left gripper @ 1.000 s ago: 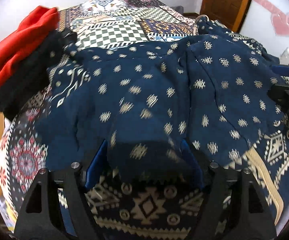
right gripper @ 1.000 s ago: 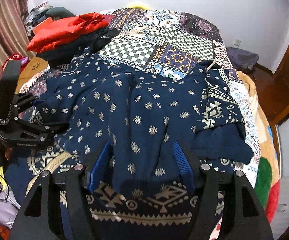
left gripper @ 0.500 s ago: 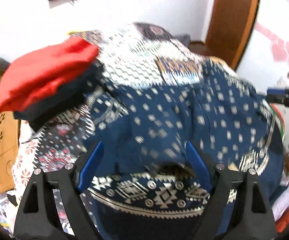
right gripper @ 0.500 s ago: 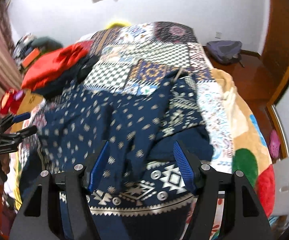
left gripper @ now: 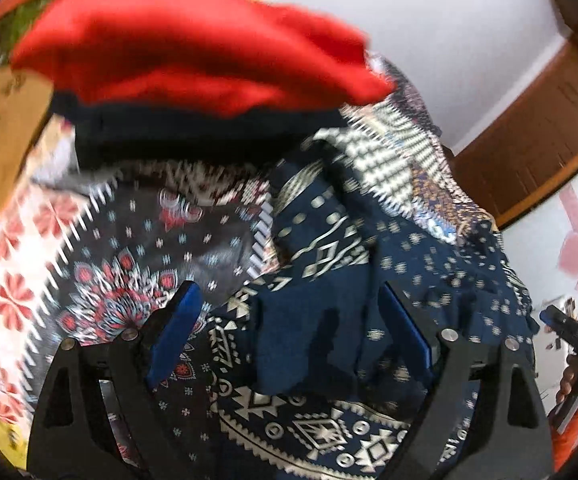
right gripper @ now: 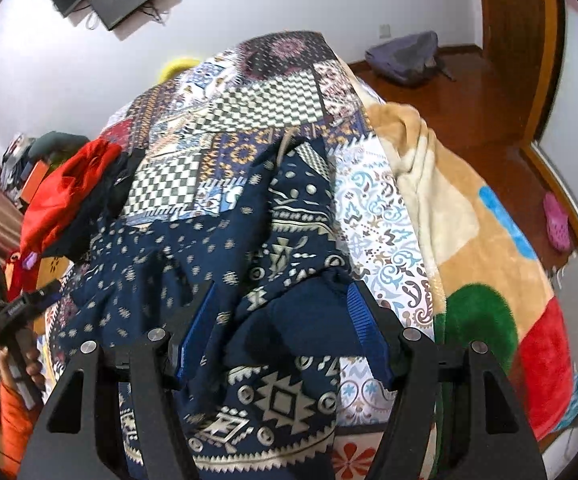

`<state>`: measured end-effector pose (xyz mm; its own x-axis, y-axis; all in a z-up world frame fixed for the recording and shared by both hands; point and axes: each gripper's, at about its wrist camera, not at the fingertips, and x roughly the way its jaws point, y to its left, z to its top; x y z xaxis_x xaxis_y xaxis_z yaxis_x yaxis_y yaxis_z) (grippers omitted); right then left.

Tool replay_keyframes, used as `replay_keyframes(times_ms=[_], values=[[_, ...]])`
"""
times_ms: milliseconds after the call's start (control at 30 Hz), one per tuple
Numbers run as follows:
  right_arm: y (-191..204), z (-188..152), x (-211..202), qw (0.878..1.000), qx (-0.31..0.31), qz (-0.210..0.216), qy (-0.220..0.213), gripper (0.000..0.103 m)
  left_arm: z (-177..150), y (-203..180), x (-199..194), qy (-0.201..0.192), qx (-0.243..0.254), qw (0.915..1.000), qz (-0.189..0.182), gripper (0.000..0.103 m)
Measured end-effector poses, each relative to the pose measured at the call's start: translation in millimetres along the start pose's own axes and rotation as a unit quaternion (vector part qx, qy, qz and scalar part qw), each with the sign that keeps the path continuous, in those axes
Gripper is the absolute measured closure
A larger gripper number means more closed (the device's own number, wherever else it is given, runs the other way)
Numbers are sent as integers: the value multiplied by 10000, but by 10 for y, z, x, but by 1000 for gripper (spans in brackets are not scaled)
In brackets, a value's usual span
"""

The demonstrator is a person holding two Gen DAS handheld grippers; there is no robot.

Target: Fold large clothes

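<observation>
Garment (right gripper: 225, 264) lengthwise toward far wall

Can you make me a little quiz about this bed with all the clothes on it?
1. True or false: the red folded garment lies on top of a dark folded garment.
2. Which thing lies on the wooden floor? A) a pink shoe B) a green ball C) a white cup
3. Fill in: the navy patterned garment is spread on the ____ bedspread.

Key: 1 true. 2 A, the pink shoe. 3 patchwork.
</observation>
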<state>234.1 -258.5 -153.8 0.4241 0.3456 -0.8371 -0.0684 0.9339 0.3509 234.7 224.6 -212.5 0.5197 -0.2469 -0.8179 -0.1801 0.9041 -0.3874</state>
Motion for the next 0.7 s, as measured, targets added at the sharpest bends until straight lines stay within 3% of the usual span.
replay_keyframes(times_ms=[200,500,567,667,700], values=[[-172,55,264,9990,369,2,234,41,-34,39,358,375,-107,9988,-282,13],[-184,165,524,9986,353,294,260,38,94,-132,619,294,78,9985,-448,12],[-164,164,517,9983,446,327,205,47,87,-176,586,211,81,9986,-480,14],[-152,124,474,9962,522,665,192,62,43,-270,597,239,225,9975,-621,31],[-160,110,483,9955,568,724,206,63,16,-307,588,231,309,9975,-593,33]])
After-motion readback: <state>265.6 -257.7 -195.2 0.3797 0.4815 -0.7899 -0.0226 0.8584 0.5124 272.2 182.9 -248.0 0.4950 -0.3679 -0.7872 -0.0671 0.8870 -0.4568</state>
